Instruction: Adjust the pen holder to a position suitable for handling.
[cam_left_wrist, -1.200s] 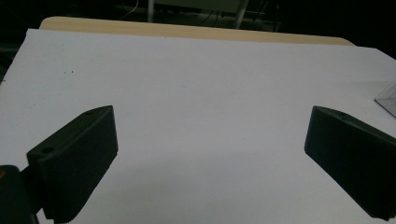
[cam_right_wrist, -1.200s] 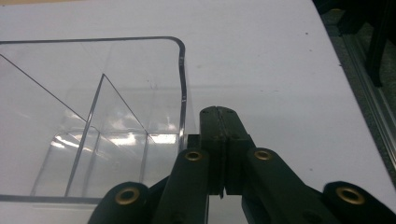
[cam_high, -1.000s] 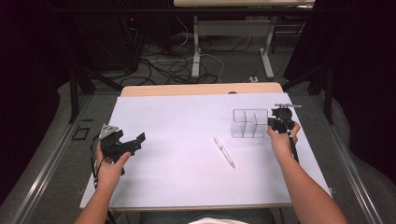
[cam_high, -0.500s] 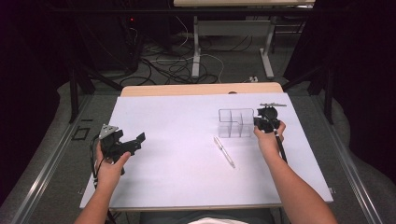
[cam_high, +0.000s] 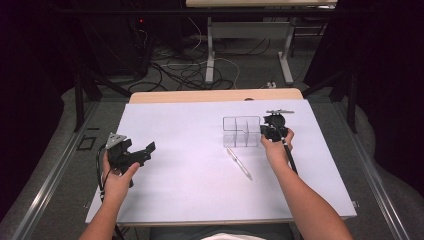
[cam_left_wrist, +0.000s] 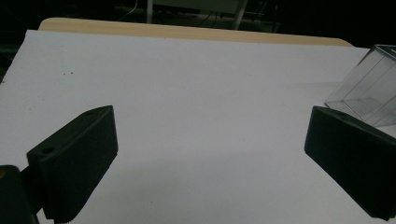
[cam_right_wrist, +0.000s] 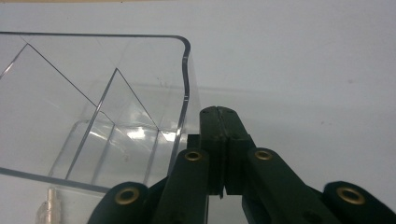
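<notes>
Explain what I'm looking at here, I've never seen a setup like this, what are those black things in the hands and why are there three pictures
There is no robot here. A person sits at a table covered with a white sheet and holds a black tool in each hand. Each tool is a hand-held gripper, a clamp with two jaws.

The high view is taken from a fixed camera above the table. The other two pictures come from small cameras riding on the tools, looking along their jaws.

The left hand-held gripper has its jaws spread wide and holds nothing. The right hand-held gripper has its jaws pressed together, also holding nothing, right beside the outer wall of a clear plastic organizer with compartments.

A clear pen lies on the sheet just in front of the organizer.
</notes>
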